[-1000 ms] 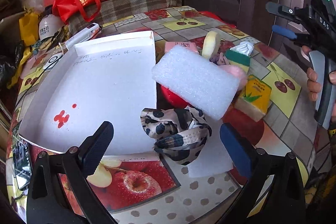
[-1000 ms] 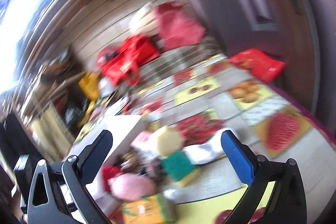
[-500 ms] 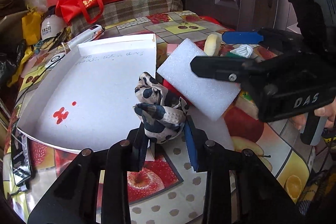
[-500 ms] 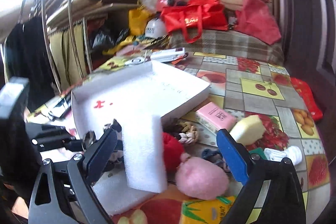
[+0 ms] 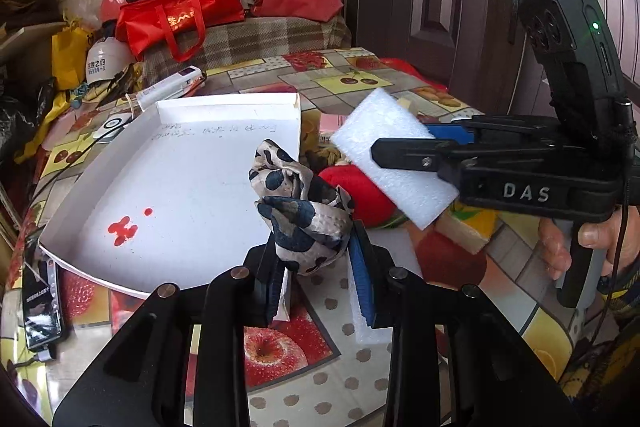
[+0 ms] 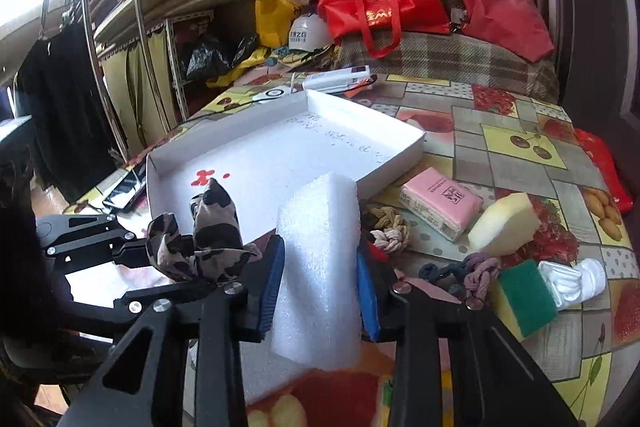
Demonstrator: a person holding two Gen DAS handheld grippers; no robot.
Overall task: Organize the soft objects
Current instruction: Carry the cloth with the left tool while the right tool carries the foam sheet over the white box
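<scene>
My left gripper (image 5: 316, 259) is shut on a black-spotted beige scarf (image 5: 300, 203), which stands bunched above its pads at the right front edge of a white shallow tray (image 5: 180, 187). My right gripper (image 6: 320, 267) is shut on a white foam block (image 6: 320, 247), gripping it by its long sides and holding it upright. In the left wrist view the right gripper (image 5: 400, 139) reaches in from the right with the foam block (image 5: 412, 195) tilted above a red plush toy (image 5: 356, 195). The right wrist view shows the scarf (image 6: 208, 239), the left gripper (image 6: 180, 267) and the tray (image 6: 280, 147) to the left.
Right of the tray lie a pink tissue pack (image 6: 440, 203), a yellow sponge (image 6: 504, 223), a green scouring sponge (image 6: 524, 295), a white glove (image 6: 572, 279), a rope knot (image 6: 388, 227) and hair ties (image 6: 472, 271). A phone (image 5: 40, 303) lies left of the tray. Bags crowd the back.
Both grippers went from open to shut. The left closed on the scarf and raised it slightly. The right swung in from the right, rolled level, and closed on the foam block.
</scene>
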